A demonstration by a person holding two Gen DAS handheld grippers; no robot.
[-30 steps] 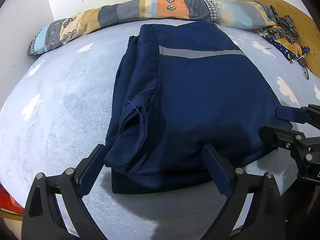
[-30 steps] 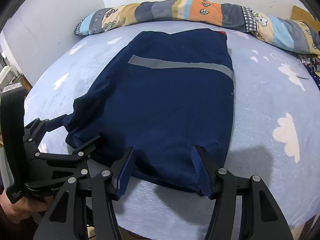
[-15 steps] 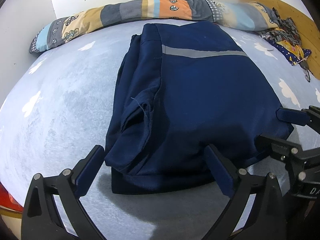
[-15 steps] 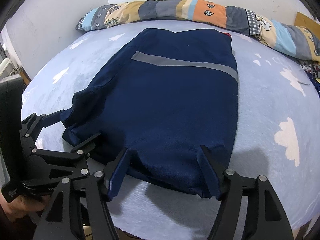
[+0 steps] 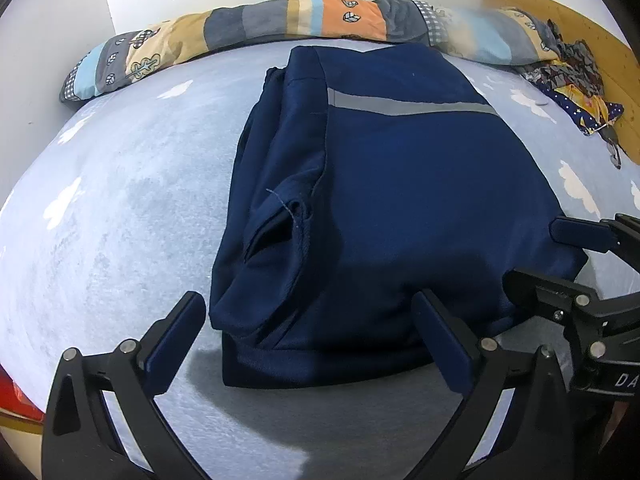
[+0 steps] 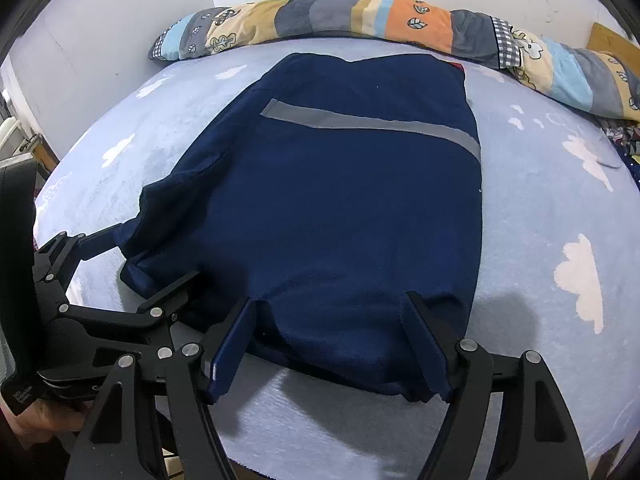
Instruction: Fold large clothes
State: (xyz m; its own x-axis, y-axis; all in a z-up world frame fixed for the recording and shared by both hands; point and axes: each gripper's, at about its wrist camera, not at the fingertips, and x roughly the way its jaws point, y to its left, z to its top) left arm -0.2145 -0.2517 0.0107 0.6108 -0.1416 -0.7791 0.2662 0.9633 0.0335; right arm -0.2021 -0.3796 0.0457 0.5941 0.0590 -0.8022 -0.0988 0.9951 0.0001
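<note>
Navy garment (image 5: 400, 208) lies on bed (image 5: 120, 208), sides already folded in; lengthwise fold remains, I judge. Left gripper (image 5: 312, 328) and right gripper (image 6: 332, 320) spread wide, hem between fingers (image 6: 424, 344), ungripped.

We hold both grippers low and side by side, pointing forward. Our left gripper (image 5: 310, 340) has its fingers (image 5: 176, 340) spread wide apart. Our right gripper (image 6: 330, 344) likewise stands spread wide, its fingers (image 6: 426, 344) angled outward.
</note>
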